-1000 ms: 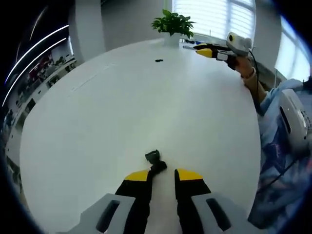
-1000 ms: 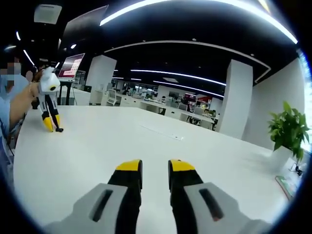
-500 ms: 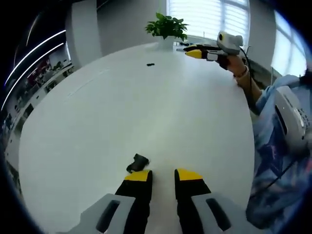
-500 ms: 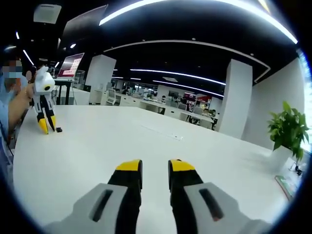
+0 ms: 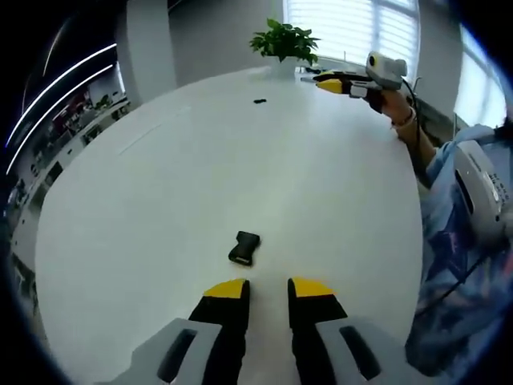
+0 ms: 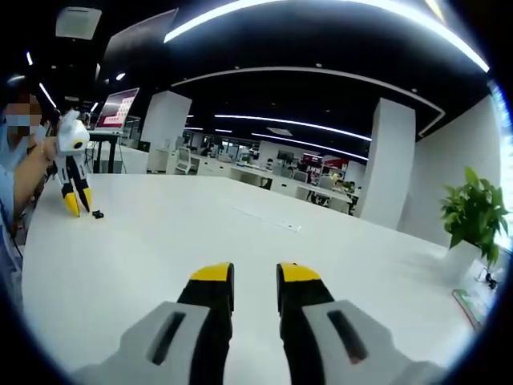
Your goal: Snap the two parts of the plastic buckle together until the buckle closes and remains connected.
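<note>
One black buckle part (image 5: pixel 244 248) lies flat on the white table (image 5: pixel 160 200), just ahead of my left gripper (image 5: pixel 268 287), which is open with nothing between its jaws. A second small black part (image 5: pixel 260 101) rests far across the table, near the plant. My right gripper (image 5: pixel 317 79) hovers over the far right of the table, held by a hand. In the right gripper view my right gripper (image 6: pixel 255 274) is open and empty above the table (image 6: pixel 160 241). Far left there, the left gripper (image 6: pixel 80 207) points down beside the near buckle part (image 6: pixel 98 214).
A potted plant (image 5: pixel 282 40) stands at the table's far edge, also seen as the plant (image 6: pixel 474 212) on the right. The person's sleeve and body (image 5: pixel 457 241) border the table's right side. Office desks and columns lie beyond the table.
The near buckle part, earlier right at my left gripper's jaw tips, now lies free a little ahead of them. The right gripper has barely moved.
</note>
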A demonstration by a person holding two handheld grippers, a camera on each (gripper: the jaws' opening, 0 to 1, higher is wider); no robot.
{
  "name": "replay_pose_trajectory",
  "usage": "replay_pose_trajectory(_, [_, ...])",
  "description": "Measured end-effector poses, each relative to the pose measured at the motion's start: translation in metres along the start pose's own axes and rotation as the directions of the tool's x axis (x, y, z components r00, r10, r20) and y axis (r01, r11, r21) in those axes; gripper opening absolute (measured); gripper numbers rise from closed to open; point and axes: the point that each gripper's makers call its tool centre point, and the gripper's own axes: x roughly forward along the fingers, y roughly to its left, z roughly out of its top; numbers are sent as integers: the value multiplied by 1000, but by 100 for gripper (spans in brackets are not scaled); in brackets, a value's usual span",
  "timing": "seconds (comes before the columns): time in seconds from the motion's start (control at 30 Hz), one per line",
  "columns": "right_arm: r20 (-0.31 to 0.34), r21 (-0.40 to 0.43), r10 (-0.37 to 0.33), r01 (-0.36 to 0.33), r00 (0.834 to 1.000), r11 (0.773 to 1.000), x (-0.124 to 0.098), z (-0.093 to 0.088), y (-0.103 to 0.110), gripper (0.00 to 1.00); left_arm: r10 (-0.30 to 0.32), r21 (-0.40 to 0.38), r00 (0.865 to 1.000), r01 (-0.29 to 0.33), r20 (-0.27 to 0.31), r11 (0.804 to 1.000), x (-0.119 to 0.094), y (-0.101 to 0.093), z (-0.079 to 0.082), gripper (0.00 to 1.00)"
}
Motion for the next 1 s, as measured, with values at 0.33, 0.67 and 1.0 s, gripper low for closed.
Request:
replay_pose_trajectory(0.33, [-7, 1, -3, 3, 1000, 1000, 1, -2, -1, 21, -67, 54, 996, 63, 60, 997, 8, 14, 17, 20])
replay_pose_trajectory(0.67, [-13, -3, -4, 4, 1000, 1000, 2, -3, -1, 21, -121, 123, 992, 117, 32, 985, 16, 8, 21, 19])
replay_pose_trajectory(1.0, [-17, -3, 0, 0, 1000, 1000, 3, -4, 0, 21, -147, 186, 988, 153, -45, 971, 24, 4, 25, 13])
